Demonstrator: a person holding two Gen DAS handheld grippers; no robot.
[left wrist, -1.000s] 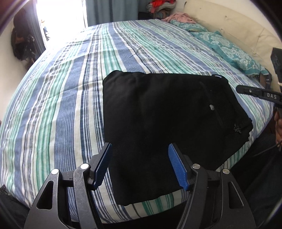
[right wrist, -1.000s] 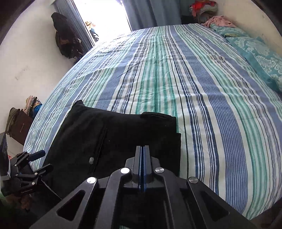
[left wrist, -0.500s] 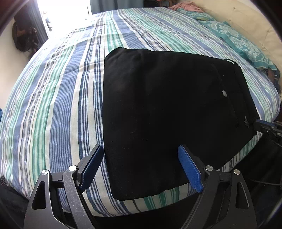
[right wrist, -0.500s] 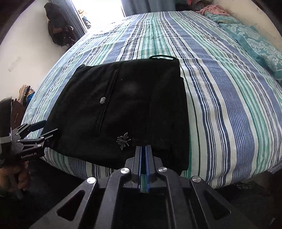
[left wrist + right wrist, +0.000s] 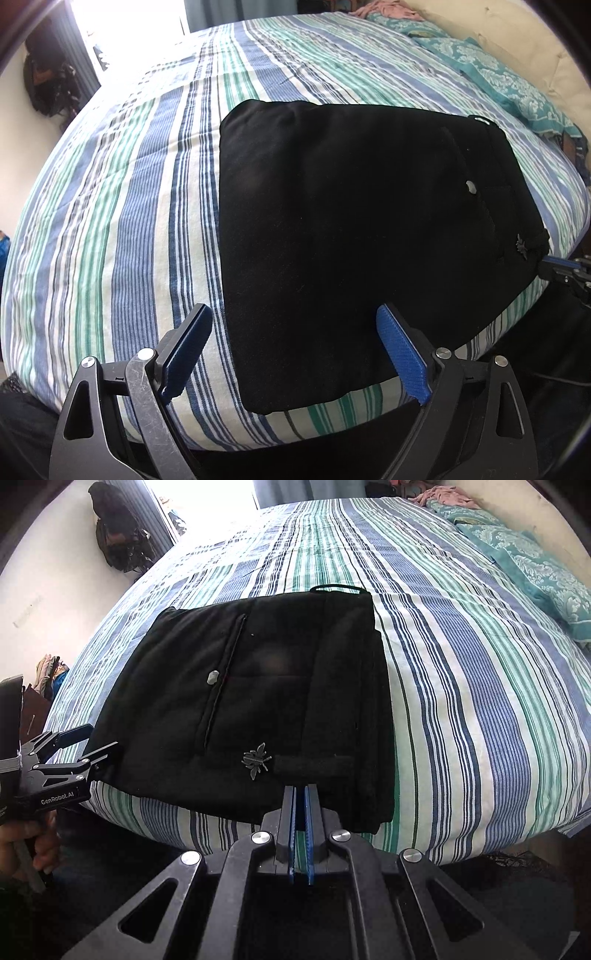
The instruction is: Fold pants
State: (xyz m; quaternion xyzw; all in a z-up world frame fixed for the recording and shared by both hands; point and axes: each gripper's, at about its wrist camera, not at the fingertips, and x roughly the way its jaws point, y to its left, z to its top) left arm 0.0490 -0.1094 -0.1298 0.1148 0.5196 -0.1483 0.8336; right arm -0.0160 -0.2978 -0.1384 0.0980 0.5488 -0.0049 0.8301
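At the near edge of the striped bed [image 5: 122, 206], the folded black pants [image 5: 362, 229] fill mid-frame; the left tongs [image 5: 293, 354], just widened, straddle their lower-left corner without pinching, while the right tongs [image 5: 301, 797] are closed, the cloth's dark layers hard to separate

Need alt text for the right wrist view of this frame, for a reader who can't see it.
Folded black pants lie flat near the edge of a bed with a blue, green and white striped bedspread. The right hand-held gripper, shut with nothing between its pads, points at the near edge of the pants. The left hand-held gripper, open, sits at their left corner.
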